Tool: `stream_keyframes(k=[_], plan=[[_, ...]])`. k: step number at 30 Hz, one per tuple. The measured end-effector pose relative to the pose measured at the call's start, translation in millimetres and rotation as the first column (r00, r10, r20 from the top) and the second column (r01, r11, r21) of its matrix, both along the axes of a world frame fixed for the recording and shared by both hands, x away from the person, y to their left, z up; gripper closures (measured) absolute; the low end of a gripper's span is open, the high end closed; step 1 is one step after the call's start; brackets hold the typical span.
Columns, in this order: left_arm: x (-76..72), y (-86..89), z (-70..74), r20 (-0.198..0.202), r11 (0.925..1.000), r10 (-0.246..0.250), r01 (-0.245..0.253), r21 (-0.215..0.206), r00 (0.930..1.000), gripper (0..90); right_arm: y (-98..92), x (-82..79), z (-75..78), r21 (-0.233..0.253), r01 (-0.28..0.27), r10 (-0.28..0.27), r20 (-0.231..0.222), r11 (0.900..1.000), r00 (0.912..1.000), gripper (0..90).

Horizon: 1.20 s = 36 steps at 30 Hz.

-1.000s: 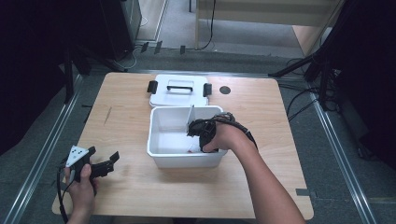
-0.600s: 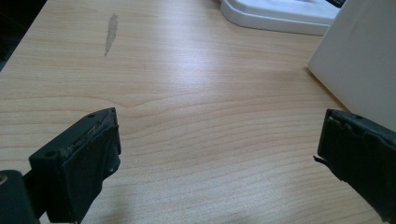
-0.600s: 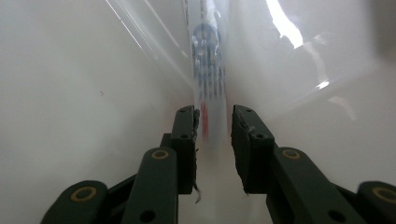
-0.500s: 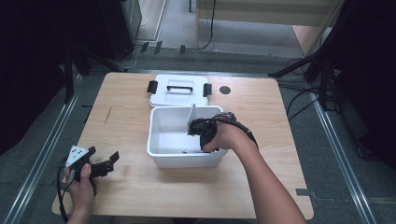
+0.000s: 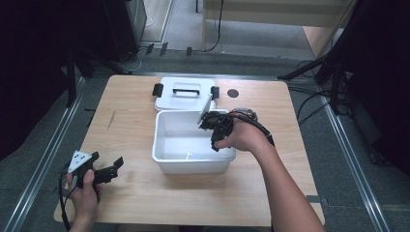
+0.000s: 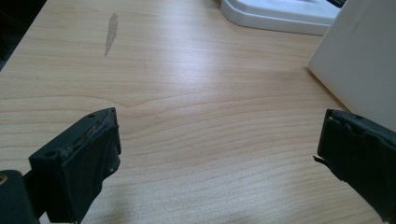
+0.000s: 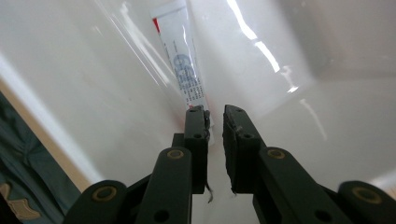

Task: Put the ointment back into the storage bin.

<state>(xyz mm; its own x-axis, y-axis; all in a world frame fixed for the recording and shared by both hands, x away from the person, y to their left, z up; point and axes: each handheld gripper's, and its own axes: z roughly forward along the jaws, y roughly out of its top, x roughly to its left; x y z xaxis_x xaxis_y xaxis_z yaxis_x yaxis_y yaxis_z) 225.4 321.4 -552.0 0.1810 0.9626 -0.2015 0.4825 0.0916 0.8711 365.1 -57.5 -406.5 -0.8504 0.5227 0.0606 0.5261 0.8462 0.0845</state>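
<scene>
We see a big wooden counter (image 5: pixel 145 193). In its middle sits a white box (image 5: pixel 193 164), open on top. Behind it, near the far edge, lies the white lid (image 5: pixel 186 99) with a black handle.

Our right claw (image 5: pixel 209 121) is over the far right corner of the box. It is pinching the end of a small white tube (image 7: pixel 180 56). Its jaws are almost pressed together, with the flat tube tail between them. The tube leans against the box wall and pokes up past the rim.

We think the tube is light and soft, and it may squish or slip. The flat tail end looks like the best place to hold, not the fat middle.

Our left claw (image 5: pixel 109 169) rests near the front left corner of the counter, spread wide and holding nothing.
</scene>
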Motion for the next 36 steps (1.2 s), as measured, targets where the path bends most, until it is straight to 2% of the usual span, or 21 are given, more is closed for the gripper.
stream_keyframes(k=[1,3,4,5,7,8,10,12,16,19,24,25,26,29,30,31,32,33,34,35,36], plan=[[0.0,0.0,0.0,0.001,1.0,-0.001,0.001,0.002,1.0,0.1,-5.0,-1.3,10.1,0.031,0.015,-0.016,0.017,0.999,0.9997,79.5],[0.1,-0.1,0.0,0.001,1.0,-0.001,0.001,0.004,1.0,0.1,-10.9,-2.4,20.5,0.052,0.029,-0.03,0.032,0.998,0.999,78.1],[0.1,-0.1,0.0,0.001,1.0,-0.001,0.001,0.004,1.0,0.1,-10.9,-2.4,20.5,0.052,0.029,-0.03,0.032,0.998,0.999,78.1],[0.0,-0.3,0.1,0.0,1.0,-0.001,0.001,0.007,1.0,0.1,-17.5,-4.1,30.2,0.067,0.036,-0.04,0.054,0.997,0.9977,77.0],[0.0,-0.6,0.1,0.0,1.0,-0.001,0.001,0.008,1.0,0.1,-24.8,-6.2,39.3,0.085,0.045,-0.051,0.072,0.995,0.9961,76.1],[0.0,-0.6,0.1,0.0,1.0,-0.001,0.001,0.008,1.0,0.1,-24.8,-6.2,39.3,0.085,0.045,-0.051,0.072,0.995,0.9961,76.1],[0.1,-0.7,0.2,-0.001,1.0,0.0,0.0,0.008,1.0,0.1,-37.6,-9.0,50.0,0.115,0.07,-0.08,0.085,0.991,0.9932,75.1],[0.2,-0.7,0.2,-0.003,1.0,0.0,0.0,0.008,1.0,0.1,-42.2,-9.6,52.4,0.12,0.074,-0.086,0.09,0.99,0.9922,74.3],[0.0,-1.0,0.2,-0.002,0.9999,-0.001,0.001,0.011,1.0,0.1,-65.3,-13.1,60.0,0.122,0.107,-0.12,0.106,0.987,0.987,69.5],[0.0,-0.8,0.2,0.0,1.0,-0.001,0.001,0.009,1.0,0.1,-79.2,-14.4,64.3,0.139,0.133,-0.151,0.125,0.981,0.9806,64.8],[0.4,-0.9,0.1,-0.004,1.0,0.001,-0.001,0.008,1.0,0.1,-96.0,-16.7,63.8,0.155,0.119,-0.142,0.148,0.981,0.9787,55.5],[0.5,-1.0,0.1,-0.003,1.0,0.002,-0.002,0.008,1.0,0.1,-104.3,-17.0,61.1,0.154,0.133,-0.159,0.17,0.979,0.9725,53.4],[0.4,-1.0,0.1,-0.002,1.0,0.001,-0.001,0.009,1.0,0.1,-108.6,-17.4,59.4,0.158,0.155,-0.181,0.163,0.975,0.97,53.6],[0.2,-0.8,0.0,0.0,1.0,0.0,0.0,0.007,1.0,0.1,-117.0,-18.3,55.3,0.158,0.171,-0.197,0.167,0.973,0.966,51.1],[-0.1,-0.4,0.1,-0.001,1.0,-0.002,0.002,0.008,1.0,0.1,-126.3,-19.8,50.2,0.168,0.208,-0.236,0.166,0.964,0.9576,43.8],[-0.4,0.0,0.1,-0.001,1.0,-0.006,0.006,0.006,1.0,0.1,-131.5,-20.4,47.1,0.177,0.217,-0.248,0.174,0.96,0.9531,42.9],[-0.4,0.0,0.1,-0.001,1.0,-0.006,0.006,0.006,1.0,0.1,-131.5,-20.4,47.1,0.177,0.217,-0.248,0.174,0.96,0.9531,42.9],[-0.2,-0.2,0.1,0.001,1.0,-0.005,0.005,0.006,1.0,0.1,-141.6,-22.1,40.3,0.2,0.237,-0.274,0.186,0.951,0.9435,35.8],[-0.2,-0.2,0.1,0.001,1.0,-0.005,0.005,0.006,1.0,0.1,-141.6,-22.1,40.3,0.2,0.237,-0.274,0.186,0.951,0.9435,35.8],[-0.2,-0.4,0.1,-0.002,1.0,-0.005,0.005,0.007,1.0,0.1,-151.3,-24.7,32.9,0.21,0.255,-0.298,0.211,0.944,0.931,30.2],[-0.1,-0.5,0.1,-0.004,1.0,-0.004,0.004,0.007,1.0,0.1,-156.1,-26.5,29.6,0.209,0.263,-0.308,0.226,0.942,0.9241,28.5]])
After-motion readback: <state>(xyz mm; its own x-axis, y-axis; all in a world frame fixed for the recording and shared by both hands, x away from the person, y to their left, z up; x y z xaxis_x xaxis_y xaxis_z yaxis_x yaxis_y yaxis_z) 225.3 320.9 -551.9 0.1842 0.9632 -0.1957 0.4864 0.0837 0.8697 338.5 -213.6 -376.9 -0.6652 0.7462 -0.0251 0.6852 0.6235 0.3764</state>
